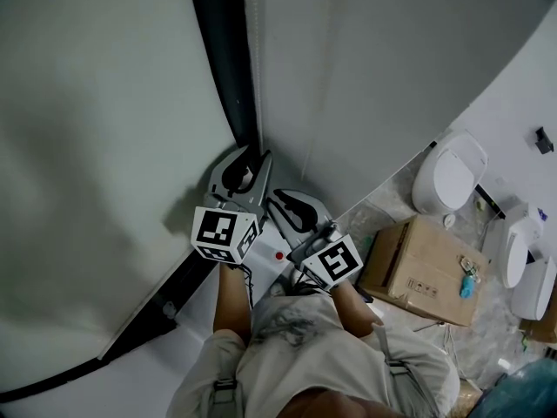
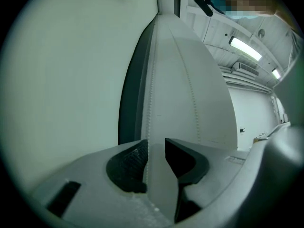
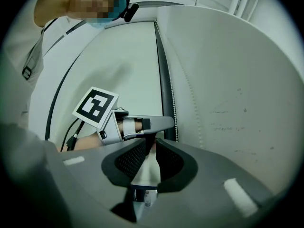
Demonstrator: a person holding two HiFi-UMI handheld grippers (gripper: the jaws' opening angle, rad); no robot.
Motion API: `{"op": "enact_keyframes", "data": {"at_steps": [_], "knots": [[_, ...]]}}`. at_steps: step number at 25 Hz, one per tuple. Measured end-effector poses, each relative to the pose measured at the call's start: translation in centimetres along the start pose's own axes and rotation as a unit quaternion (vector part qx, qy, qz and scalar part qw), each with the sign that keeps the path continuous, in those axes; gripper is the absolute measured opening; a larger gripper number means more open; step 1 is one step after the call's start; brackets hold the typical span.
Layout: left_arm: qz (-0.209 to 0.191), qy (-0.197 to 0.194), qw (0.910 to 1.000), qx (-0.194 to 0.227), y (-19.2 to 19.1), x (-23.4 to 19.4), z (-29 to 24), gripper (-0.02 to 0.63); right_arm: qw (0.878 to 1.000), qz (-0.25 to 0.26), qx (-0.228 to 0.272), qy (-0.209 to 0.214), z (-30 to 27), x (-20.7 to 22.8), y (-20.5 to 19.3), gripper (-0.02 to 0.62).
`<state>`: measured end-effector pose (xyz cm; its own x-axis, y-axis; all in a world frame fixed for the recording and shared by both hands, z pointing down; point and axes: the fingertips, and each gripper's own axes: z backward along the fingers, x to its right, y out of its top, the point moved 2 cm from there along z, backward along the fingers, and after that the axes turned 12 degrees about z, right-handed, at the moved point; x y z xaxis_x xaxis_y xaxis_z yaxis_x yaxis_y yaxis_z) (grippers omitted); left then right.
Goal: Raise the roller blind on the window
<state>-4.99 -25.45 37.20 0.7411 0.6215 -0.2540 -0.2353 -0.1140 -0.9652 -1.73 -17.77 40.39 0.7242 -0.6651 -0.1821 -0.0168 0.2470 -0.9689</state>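
The pale roller blind (image 1: 96, 146) (image 2: 66, 80) (image 3: 118, 65) covers the window at the left, beside a dark frame strip (image 1: 222, 59). Its bead chain (image 1: 257, 59) (image 2: 150, 94) (image 3: 175, 118) hangs along the frame. My left gripper (image 1: 254, 157) (image 2: 156, 146) points level at the corner. Its jaws stand open with the chain running between them, close to the left pad. My right gripper (image 1: 278, 197) (image 3: 153, 146) sits just below and right of it. Its pads are drawn close on a thin strand that looks like the chain. The left gripper shows in front of it in the right gripper view.
A grey wall (image 1: 374, 77) runs right of the frame. Below the grippers lies a white sill (image 1: 265, 273). On the floor at the right are a cardboard box (image 1: 418, 268) and white toilet fixtures (image 1: 451, 174). The person's shirt (image 1: 305, 355) fills the bottom.
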Motion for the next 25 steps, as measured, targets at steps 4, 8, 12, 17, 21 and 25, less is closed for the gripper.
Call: {"op": "enact_keyframes", "data": {"at_steps": [4, 8, 12, 17, 21, 25], "knots": [[-0.004, 0.01, 0.9999, -0.004, -0.3, -0.1, -0.6, 0.121, 1.0, -0.002, -0.006, 0.0, 0.5, 0.2, 0.0, 0.078], [-0.004, 0.015, 0.9998, -0.008, -0.7, -0.1, -0.9, 0.124, 1.0, -0.002, 0.021, 0.0, 0.6, 0.3, 1.0, 0.075], [-0.014, 0.036, 0.9992, -0.008, -0.7, -0.6, -0.9, 0.126, 1.0, -0.008, 0.007, 0.007, 1.2, 0.3, 0.4, 0.075], [-0.034, 0.065, 0.9972, 0.009, 0.1, -1.0, -0.4, 0.115, 1.0, -0.012, 0.001, 0.018, 1.5, 0.1, 0.1, 0.075], [-0.036, 0.079, 0.9961, 0.016, 0.1, -1.0, -0.3, 0.114, 0.999, -0.014, 0.026, 0.015, 1.2, 0.3, 1.2, 0.072], [-0.035, 0.073, 0.9967, 0.01, -0.2, -0.9, -0.9, 0.114, 1.0, -0.01, 0.02, 0.014, 1.6, 0.6, 1.0, 0.071]]}}
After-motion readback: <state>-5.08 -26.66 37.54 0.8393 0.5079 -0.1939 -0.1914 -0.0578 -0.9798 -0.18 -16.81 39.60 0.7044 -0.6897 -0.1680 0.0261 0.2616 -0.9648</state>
